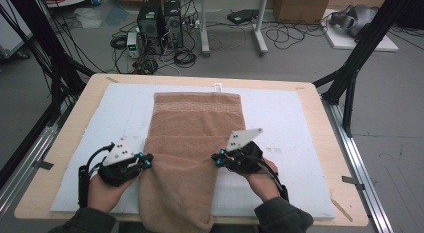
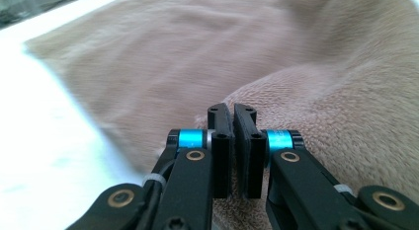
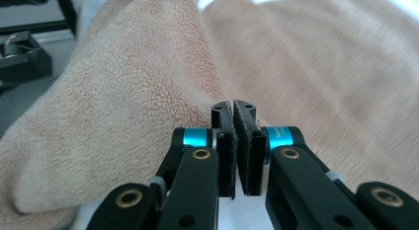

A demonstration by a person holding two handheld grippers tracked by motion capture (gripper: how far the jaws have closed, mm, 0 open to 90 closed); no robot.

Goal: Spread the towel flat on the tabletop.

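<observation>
Black claws [image 2: 232, 122], blue-ringed joints, brass screws, grey triangular plates, dark green sleeves [image 1: 280, 215]

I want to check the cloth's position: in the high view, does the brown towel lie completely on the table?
No, the near end of the brown towel hangs over the table front edge, between the person's forearms.

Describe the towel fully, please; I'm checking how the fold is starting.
The towel is tan terry cloth with a woven band near its far end. It lies lengthwise on the white mat, far end flat, near end hanging over the table's front edge. The left gripper pinches its left edge and the right gripper its right edge, jaws shut on the cloth, which bunches into a raised fold at each grip. Nothing else touches it.
</observation>
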